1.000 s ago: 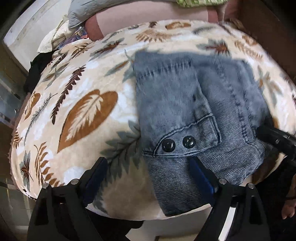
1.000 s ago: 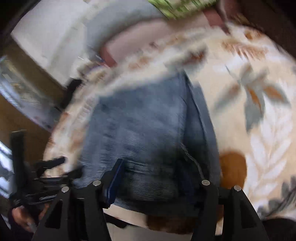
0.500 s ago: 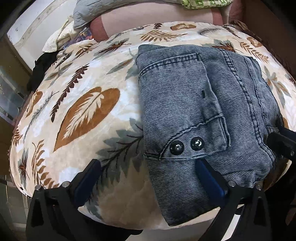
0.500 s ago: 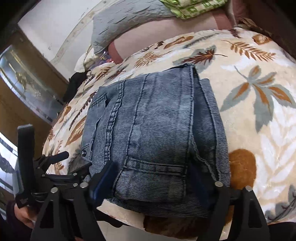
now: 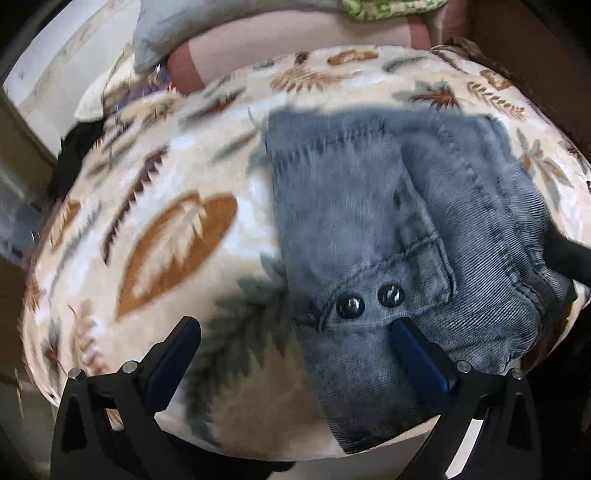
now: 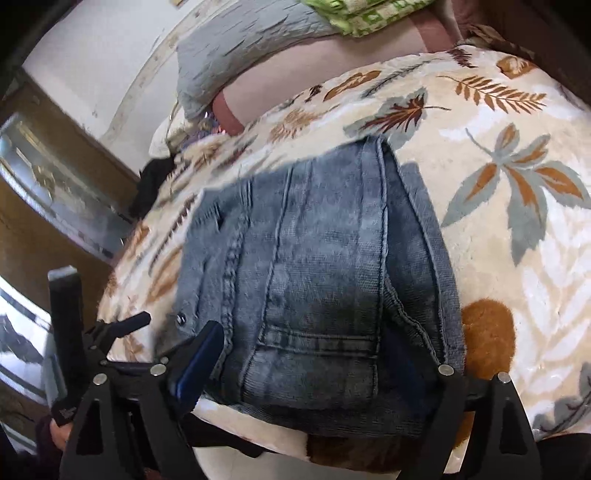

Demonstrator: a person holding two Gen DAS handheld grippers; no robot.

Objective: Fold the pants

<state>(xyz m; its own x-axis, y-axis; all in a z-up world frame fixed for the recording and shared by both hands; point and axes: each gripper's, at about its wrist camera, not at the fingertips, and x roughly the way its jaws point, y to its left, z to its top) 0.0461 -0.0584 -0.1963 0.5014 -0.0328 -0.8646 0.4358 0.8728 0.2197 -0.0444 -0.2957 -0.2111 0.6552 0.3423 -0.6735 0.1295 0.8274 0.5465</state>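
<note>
The blue denim pants [image 5: 388,229] lie folded into a compact rectangle on a leaf-patterned blanket [image 5: 166,240], two dark buttons facing up near the front edge. My left gripper [image 5: 295,339] is open over the near edge, its right finger [image 5: 417,354] on the denim below the buttons and its left finger over bare blanket. In the right wrist view the pants [image 6: 314,266] fill the middle. My right gripper [image 6: 314,354] is open, its fingers straddling the near end of the fold; its right finger is hidden behind the denim. The left gripper [image 6: 122,325] shows at the left.
Grey pillows [image 6: 240,48] and a green patterned cloth [image 6: 369,14] lie at the far end of the bed. A dark garment [image 5: 77,147] sits at the blanket's far-left edge. A wooden frame with glass [image 6: 55,192] stands on the left. The bed's front edge is just below both grippers.
Both grippers have shifted slightly over the near edge of the folded pants; both views are blurred by motion. The pants lie as before, and both grippers stay open.
</note>
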